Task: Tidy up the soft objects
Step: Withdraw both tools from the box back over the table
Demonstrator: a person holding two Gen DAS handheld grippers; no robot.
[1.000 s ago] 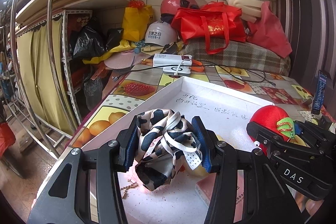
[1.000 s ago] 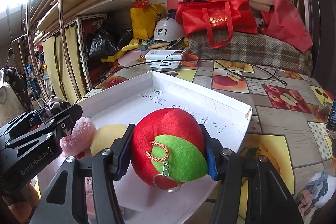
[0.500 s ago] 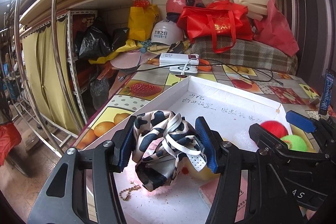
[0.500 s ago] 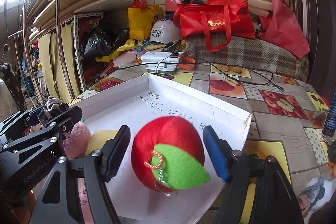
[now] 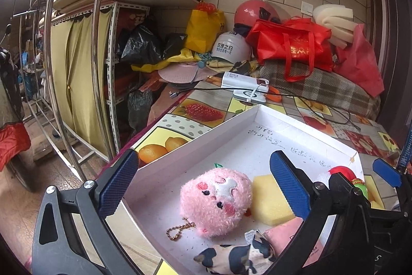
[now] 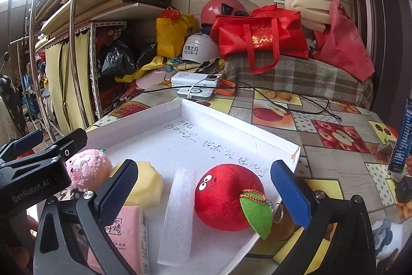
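Left wrist view: the left gripper (image 5: 203, 184) is spread wide with nothing between its blue pads, hanging over the near-left corner of the white tray (image 5: 195, 138). Under it lies the pink plush ball (image 5: 215, 201) with a small bead chain (image 5: 179, 230) trailing from its lower side. Touching the plush on its right is the yellow sponge (image 5: 269, 200), partly covered by the gripper's right finger. The cow-print cloth (image 5: 237, 258) lies crumpled at the bottom edge, cut off by the frame, with a pink tissue pack (image 5: 283, 231) just behind it, mostly hidden by the finger. At the far right only a sliver of the red apple plush (image 5: 341, 170) shows above the other tool.

In the right wrist view the right gripper (image 6: 206, 190) is likewise wide open and empty. The red apple plush (image 6: 226, 200) rests on the tray floor between its fingers, touching neither; its green leaf and key ring hang toward the tray's near edge. A white foam strip (image 6: 179, 213) lies just left of it. The yellow sponge (image 6: 146, 184) and pink tissue pack (image 6: 126, 231) are partly blocked by the left finger. The handwriting on the tray floor is too small to read. The tray sits on a fruit-patterned tablecloth (image 6: 334, 135)
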